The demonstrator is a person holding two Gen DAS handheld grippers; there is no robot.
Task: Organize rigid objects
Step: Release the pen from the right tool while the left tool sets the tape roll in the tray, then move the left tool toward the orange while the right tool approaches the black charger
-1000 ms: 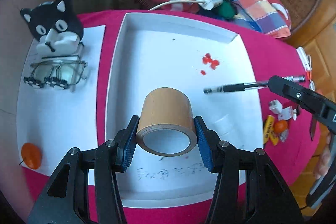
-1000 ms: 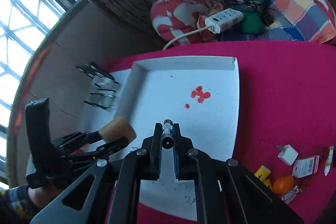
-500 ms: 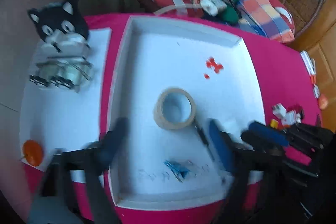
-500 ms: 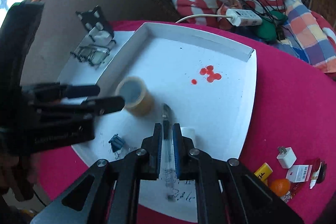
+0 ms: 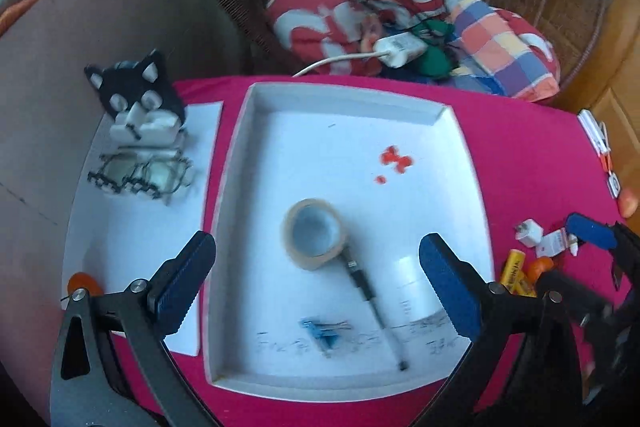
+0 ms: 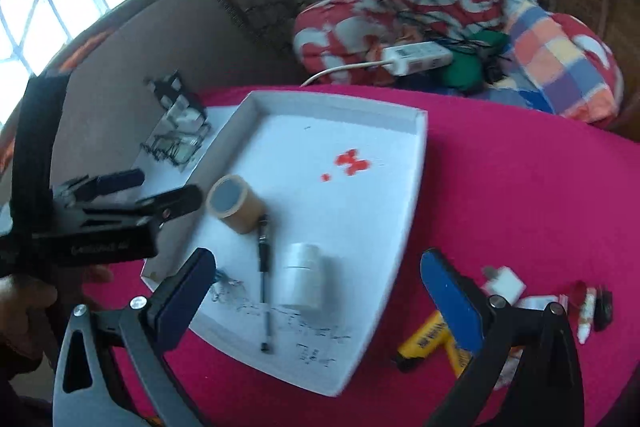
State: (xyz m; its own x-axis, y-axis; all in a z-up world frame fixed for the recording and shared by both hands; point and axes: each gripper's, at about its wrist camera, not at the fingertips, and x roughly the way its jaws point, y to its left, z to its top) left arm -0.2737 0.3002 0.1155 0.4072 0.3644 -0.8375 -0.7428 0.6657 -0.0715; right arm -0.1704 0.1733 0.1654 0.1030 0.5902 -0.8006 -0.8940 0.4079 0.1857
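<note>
Item: white tray (image 5: 240,163) on the pink-covered desk (image 5: 520,163), holding sorted goods. Brown tape roll (image 5: 314,233): now lying in the tray's middle, hole upward, where a second ago it was clamped in the left tongs (image 5: 316,275). Black pen (image 5: 368,291): now lying in the tray with its far end touching the roll and its tip toward the near rim, released from the right tongs (image 6: 316,287). Also in the tray: a white tape roll (image 6: 302,281) just right of the pen and a blue binder clip (image 5: 324,331) near the front rim. Left tongs: jaws spread wide, holding nothing, hovering over the near edge. Right tongs: jaws likewise wide apart and empty. Judgement: two deposits are complete, and both tools are free for further pickups. Outstanding stock on the desk right of the tray: white plug adapter (image 6: 504,281), yellow batteries (image 6: 430,337), small white bottle (image 6: 585,311), other oddments too blurred to name. Off-tray, far left: a cat-shaped holder (image 5: 140,107) with spectacles (image 5: 140,175).
</note>
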